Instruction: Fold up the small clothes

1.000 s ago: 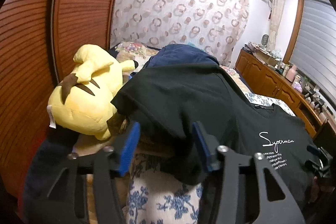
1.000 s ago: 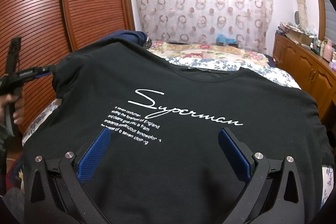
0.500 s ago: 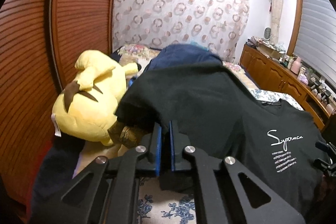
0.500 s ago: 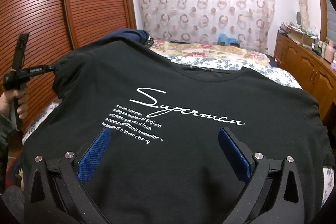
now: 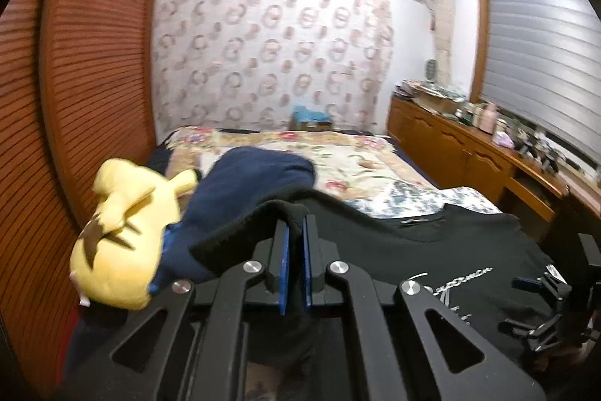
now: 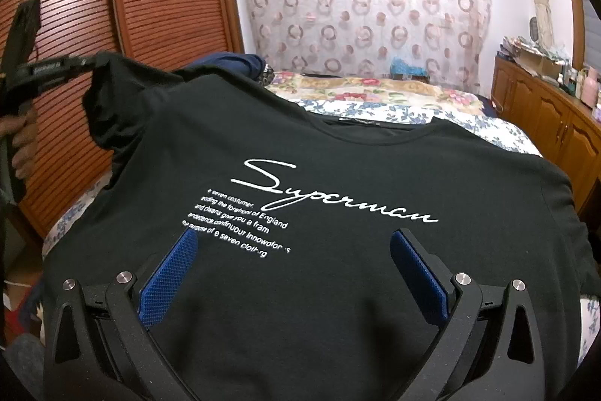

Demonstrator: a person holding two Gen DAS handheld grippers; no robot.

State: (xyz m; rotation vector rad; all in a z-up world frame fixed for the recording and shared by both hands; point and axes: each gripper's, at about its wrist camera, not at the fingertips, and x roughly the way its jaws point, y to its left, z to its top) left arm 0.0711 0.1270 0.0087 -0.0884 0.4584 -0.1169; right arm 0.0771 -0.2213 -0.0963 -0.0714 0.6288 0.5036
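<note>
Black cotton T-shirt (image 6: 338, 288) with white script print lies spread on one floral-covered bed (image 6: 413, 108), its left sleeve lifted off the covers. Left of the left gripper (image 5: 295, 232) sit one yellow plush toy (image 5: 120, 239) and one navy garment (image 5: 248, 183); its fingers are clamped together on the sleeve edge. The right gripper (image 6: 293, 273) hovers over the print, fingers wide apart, empty.

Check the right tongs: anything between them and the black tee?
Nothing visible. The right tongs hang open just above the black T-shirt, bare cloth below both blue pads. The left tongs are shut on the shirt's sleeve edge, lifted beside the yellow plush toy and the navy garment.
</note>
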